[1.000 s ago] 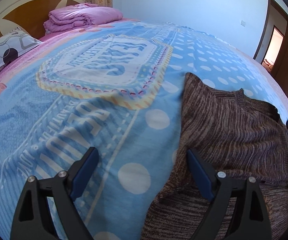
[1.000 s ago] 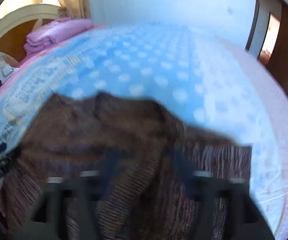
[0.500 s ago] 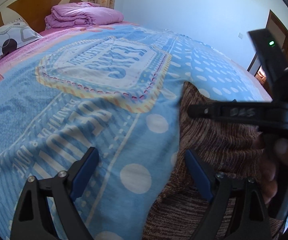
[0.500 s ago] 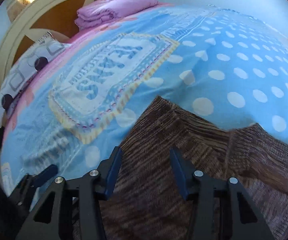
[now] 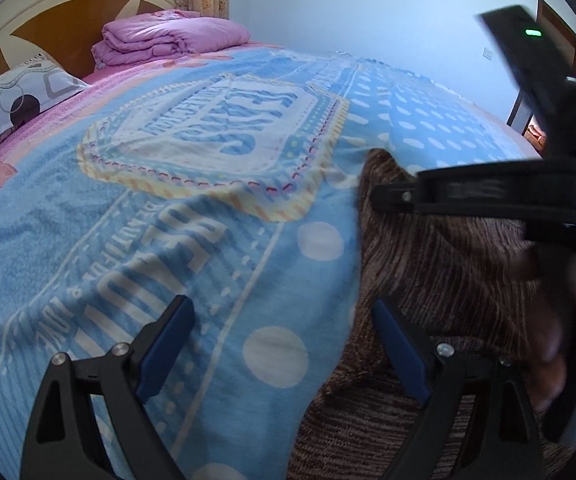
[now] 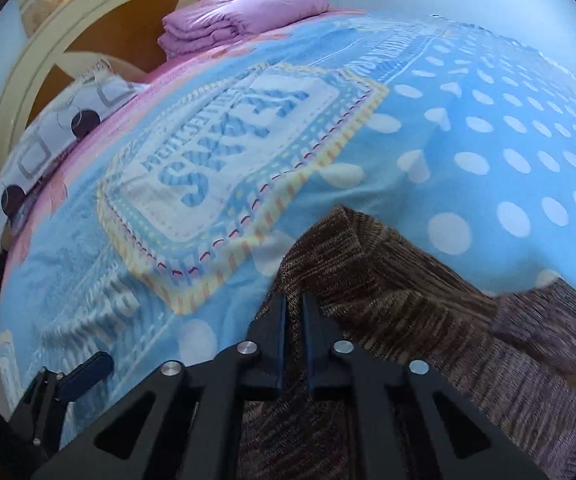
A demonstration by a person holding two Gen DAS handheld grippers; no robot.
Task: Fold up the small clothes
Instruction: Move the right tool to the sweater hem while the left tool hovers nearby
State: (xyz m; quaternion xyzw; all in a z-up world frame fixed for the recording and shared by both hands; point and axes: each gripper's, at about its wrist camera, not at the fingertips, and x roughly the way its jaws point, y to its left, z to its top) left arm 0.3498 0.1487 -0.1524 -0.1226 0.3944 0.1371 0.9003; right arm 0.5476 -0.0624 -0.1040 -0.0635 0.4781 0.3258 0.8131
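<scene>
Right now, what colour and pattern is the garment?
The garment is a brown knit with fine lighter streaks; clearest in the right wrist view.

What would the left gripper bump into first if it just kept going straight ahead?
Probably the blue blanket. The left gripper is open and points along the bed, its right finger by the brown sweater's edge. The blanket fills the space between its fingers, though depth is hard to judge.

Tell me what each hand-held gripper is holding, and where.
Right hand-held gripper pinches the brown sweater at its left edge, near the corner. Left hand-held gripper holds nothing.
</scene>
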